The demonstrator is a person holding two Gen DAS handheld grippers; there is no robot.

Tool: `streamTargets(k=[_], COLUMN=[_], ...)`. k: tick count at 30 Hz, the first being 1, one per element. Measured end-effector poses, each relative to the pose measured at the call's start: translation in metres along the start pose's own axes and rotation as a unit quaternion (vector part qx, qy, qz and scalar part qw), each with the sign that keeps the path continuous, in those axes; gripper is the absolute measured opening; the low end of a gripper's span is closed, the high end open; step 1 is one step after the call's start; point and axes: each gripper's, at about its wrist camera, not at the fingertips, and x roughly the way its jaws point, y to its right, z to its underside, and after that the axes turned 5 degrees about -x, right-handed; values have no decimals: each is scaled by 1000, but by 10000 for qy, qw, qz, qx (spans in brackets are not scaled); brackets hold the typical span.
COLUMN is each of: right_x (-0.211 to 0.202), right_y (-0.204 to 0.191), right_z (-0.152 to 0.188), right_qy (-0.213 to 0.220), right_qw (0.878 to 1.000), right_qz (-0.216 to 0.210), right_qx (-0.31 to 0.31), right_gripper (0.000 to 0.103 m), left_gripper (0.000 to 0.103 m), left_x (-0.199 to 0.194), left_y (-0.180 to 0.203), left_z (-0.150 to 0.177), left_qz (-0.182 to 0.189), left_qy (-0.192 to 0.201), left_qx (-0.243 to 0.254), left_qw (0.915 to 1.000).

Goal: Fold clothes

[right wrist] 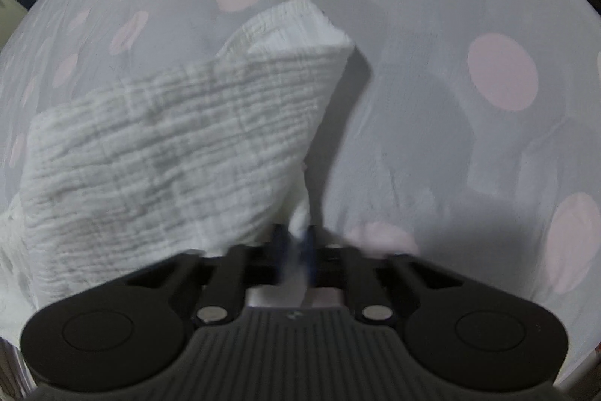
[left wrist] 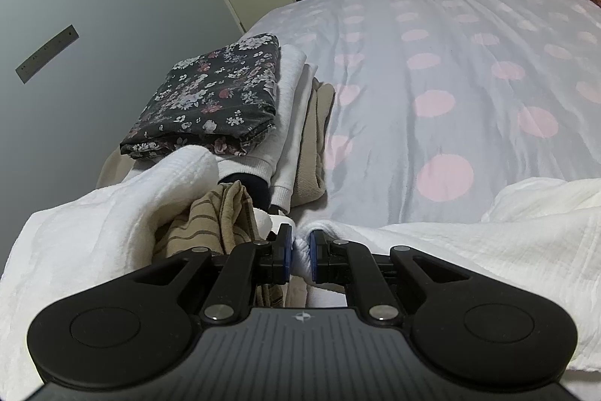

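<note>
White crinkled muslin cloth (right wrist: 180,138) is the piece being folded, and each claw has a bit of its edge pinched between closed blue pads so the fabric can be lifted and carried without slipping: the left gripper (left wrist: 300,252) clamps a bunched white hem at about 6 o'clock in its view, while the right gripper (right wrist: 295,243) clamps another part, the cloth rising from it toward 10 o'clock with a doubled corner raised off the bed, which suggests a fold being carried over; that view is blurred, so the exact layers are hard to tell. Below lies the grey duvet with pink dots (left wrist: 450,62), serving as a flat working surface. At 10 o'clock in the left view stands a stack of folded clothes (left wrist: 296,123) topped by a dark floral garment (left wrist: 210,96), probably where finished items go, with a beige striped garment (left wrist: 221,217) crumpled just beside the left claw, seemingly unfolded
</note>
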Motion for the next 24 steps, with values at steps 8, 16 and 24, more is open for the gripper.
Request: streamTargets(k=[8,16,24], right_x=[-77,-128,-95], right_y=[-7,-69,-150], right_z=[13,33,35], right_qy=[1026,1878,1429], right_qw=[9901,9582,9555], right_qz=[908,1273,172], right_qx=[-303,-1743,-2574], right_gripper=[6,6,7], left_gripper=[8,8,8], left_x=[-5,-11,-13], left_y=[-5,0,-1], left_z=[-1,-3,-2], left_qz=[139,238,290], left_qy=[21,92,100], left_qx=[-114,-104,-142], left_qw=[9998,9996,9994])
